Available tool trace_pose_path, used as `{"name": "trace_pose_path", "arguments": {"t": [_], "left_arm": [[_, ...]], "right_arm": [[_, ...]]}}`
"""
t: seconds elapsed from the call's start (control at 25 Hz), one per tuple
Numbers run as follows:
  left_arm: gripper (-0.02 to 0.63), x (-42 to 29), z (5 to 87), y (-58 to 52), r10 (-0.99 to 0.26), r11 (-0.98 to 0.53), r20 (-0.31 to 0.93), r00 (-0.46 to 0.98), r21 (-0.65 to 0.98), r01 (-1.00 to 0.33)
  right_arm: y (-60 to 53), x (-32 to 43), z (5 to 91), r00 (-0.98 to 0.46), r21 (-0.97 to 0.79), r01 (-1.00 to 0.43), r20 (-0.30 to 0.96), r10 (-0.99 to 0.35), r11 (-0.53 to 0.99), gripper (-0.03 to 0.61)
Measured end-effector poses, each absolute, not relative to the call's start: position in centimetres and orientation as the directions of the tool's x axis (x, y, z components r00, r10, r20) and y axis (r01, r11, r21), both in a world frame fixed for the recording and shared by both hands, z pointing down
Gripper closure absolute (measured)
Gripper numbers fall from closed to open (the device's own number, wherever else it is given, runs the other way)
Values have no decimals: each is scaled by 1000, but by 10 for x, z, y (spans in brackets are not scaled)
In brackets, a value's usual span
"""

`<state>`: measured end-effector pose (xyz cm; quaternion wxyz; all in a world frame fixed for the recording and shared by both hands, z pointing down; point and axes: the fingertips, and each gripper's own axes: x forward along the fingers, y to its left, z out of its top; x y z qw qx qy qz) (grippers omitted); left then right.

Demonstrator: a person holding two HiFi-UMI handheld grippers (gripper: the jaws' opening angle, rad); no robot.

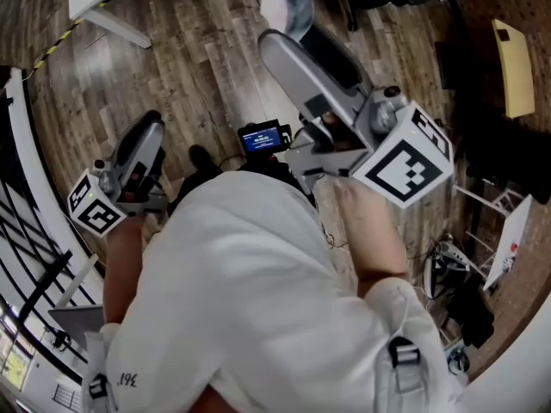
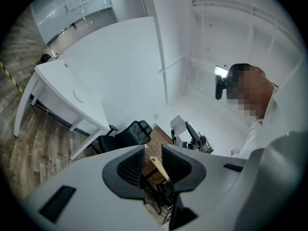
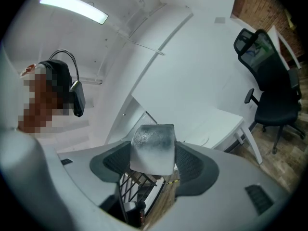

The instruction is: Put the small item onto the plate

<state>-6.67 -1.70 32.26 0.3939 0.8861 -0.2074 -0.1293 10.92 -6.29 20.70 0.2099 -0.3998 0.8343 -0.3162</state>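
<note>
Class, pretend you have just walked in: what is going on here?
A person in white holds a gripper in each hand, both raised over a wooden floor. The right gripper is clamped on a pale grey block. The left gripper is open and empty. The block has not been set down.

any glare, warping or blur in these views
Head view: strong fisheye, the wood floor planks bend toward the edges. Left gripper view: black round border, the white table looks tilted and stretched. Right gripper view: the ceiling light glares at top left; the grey block between the jaws looks soft.
</note>
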Motion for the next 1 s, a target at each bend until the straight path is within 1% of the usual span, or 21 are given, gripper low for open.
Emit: {"name": "trace_pose_path", "arguments": {"t": [0.16,0.44,0.76,1.0], "left_arm": [[500,-84,308,-39,-515,-592,-85,853,754,-283],[500,-84,306,-36,-555,-580,-79,828,750,-317],[500,-83,299,-35,-523,-607,-86,848,736,-299],[500,-85,298,-39,-530,-607,-87,843,733,-306]], "right_arm": [[-98,83,203,-642,-668,-538,-71,-763,515,284],[-101,79,212,-680,-700,-490,-65,-730,519,284],[-97,83,211,-654,-725,-478,-83,-752,496,284],[-95,85,214,-649,-730,-481,-75,-757,485,284]]}}
